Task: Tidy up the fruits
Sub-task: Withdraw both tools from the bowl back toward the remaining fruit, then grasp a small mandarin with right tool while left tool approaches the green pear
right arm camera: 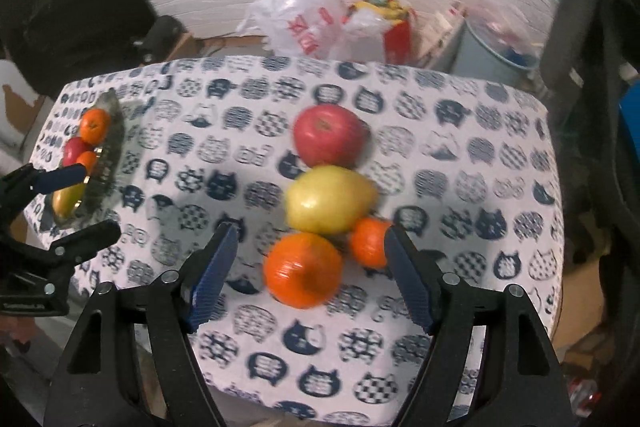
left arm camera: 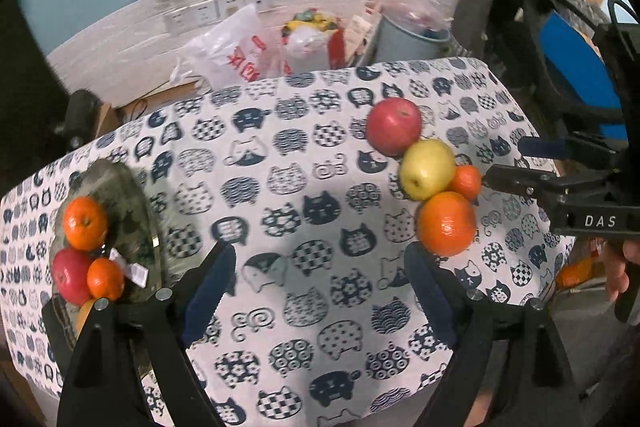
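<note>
My left gripper [left arm camera: 320, 279] is open over the middle of the cat-print tablecloth [left arm camera: 280, 155], with nothing between its fingers. My right gripper [right arm camera: 310, 259] is open too, and a big orange [right arm camera: 303, 269] sits between its fingers, not squeezed. Near the right edge a red apple [right arm camera: 328, 135], a yellow-green apple [right arm camera: 330, 199], the big orange and a small tangerine [right arm camera: 369, 241] touch in a bunch. At the left edge a glass plate [left arm camera: 132, 203] holds more fruit

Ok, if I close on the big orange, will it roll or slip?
Probably rolls: the big orange is round on flat cloth. Its glossy skin may slip. It touches the pear, so nudging it likely shifts the cluster.
</note>
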The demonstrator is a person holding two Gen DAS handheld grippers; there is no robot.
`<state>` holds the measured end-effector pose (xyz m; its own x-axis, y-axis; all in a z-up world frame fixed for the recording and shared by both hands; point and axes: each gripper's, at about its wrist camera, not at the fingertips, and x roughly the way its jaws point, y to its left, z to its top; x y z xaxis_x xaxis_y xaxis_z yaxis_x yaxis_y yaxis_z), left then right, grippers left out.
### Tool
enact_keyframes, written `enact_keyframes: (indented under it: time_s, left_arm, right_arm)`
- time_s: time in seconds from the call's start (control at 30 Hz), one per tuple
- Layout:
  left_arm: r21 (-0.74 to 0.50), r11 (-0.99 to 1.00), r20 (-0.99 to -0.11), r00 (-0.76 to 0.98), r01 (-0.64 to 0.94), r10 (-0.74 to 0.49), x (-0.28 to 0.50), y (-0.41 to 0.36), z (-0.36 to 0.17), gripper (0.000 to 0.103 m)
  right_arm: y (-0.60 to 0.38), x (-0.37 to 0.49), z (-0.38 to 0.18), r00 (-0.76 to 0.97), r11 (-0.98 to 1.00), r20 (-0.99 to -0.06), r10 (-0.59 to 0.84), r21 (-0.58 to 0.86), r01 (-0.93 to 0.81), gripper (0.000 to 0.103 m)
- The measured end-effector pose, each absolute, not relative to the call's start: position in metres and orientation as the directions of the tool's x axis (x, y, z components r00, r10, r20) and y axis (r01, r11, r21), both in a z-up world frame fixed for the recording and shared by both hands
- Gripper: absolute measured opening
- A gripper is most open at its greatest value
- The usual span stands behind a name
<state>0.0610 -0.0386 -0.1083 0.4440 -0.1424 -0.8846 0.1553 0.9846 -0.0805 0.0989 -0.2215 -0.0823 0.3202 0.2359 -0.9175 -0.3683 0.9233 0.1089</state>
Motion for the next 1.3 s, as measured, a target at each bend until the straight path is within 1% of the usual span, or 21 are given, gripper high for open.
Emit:
enact_keyframes:
  time_s: [0.2,0.43,0.67,1.03,1.1,1.17,1.2,1.27,1.3]
  left_arm:
    - [-0.064,0.977,-0.895,0.422,0.204,-0.147,0.071,-0.066,-0.117,0.088]
    - [-0.053,0.971,-0.906,0.397,0.234,-0.145,0.082,-0.081,-0.133,0.088]
    - [-0.056,0.972,-0.918,0.370,0.229,-0.140,0.095,-0.082,-0.151,0.088]
    - [-0.078,0.969,-0.927,0.340,0.234,-0.157,0.112,-0.087,-0.164,0.088]
    - [-0.085,0.969,-0.928,0.335,0.231,-0.162,0.114,-0.086,-0.166,0.088]
    - [-0.094,0.969,-0.928,0.331,0.228,-0.168,0.117,-0.086,-0.167,0.088]
    - [-0.097,0.969,-0.928,0.331,0.227,-0.171,0.118,-0.086,-0.167,0.088]
    - [-0.105,0.969,-0.927,0.330,0.225,-0.177,0.120,-0.088,-0.167,0.088]
    - [-0.112,0.968,-0.927,0.328,0.224,-0.183,0.122,-0.089,-0.167,0.088]
  right_arm:
    - [-0.250,0.104,-0.095,0.307,0.943,-0.928,0.212,0.111,-0.315,0.077]
    - [-0.264,0.117,-0.121,0.266,0.954,-0.943,0.200,0.126,-0.271,0.076]
    - [-0.269,0.129,-0.153,0.211,0.959,-0.961,0.182,0.126,-0.254,0.076]
    - [-0.267,0.141,-0.179,0.157,0.953,-0.968,0.194,0.148,-0.265,0.076]
    - [-0.267,0.143,-0.182,0.150,0.951,-0.969,0.195,0.150,-0.269,0.074]
    - [-0.267,0.144,-0.184,0.144,0.949,-0.969,0.202,0.157,-0.273,0.066]
    - [-0.267,0.144,-0.184,0.140,0.948,-0.969,0.206,0.161,-0.275,0.064]
    - [-0.264,0.144,-0.186,0.135,0.942,-0.966,0.219,0.174,-0.287,0.051]
    - [-0.259,0.147,-0.188,0.138,0.939,-0.965,0.223,0.175,-0.295,0.047]
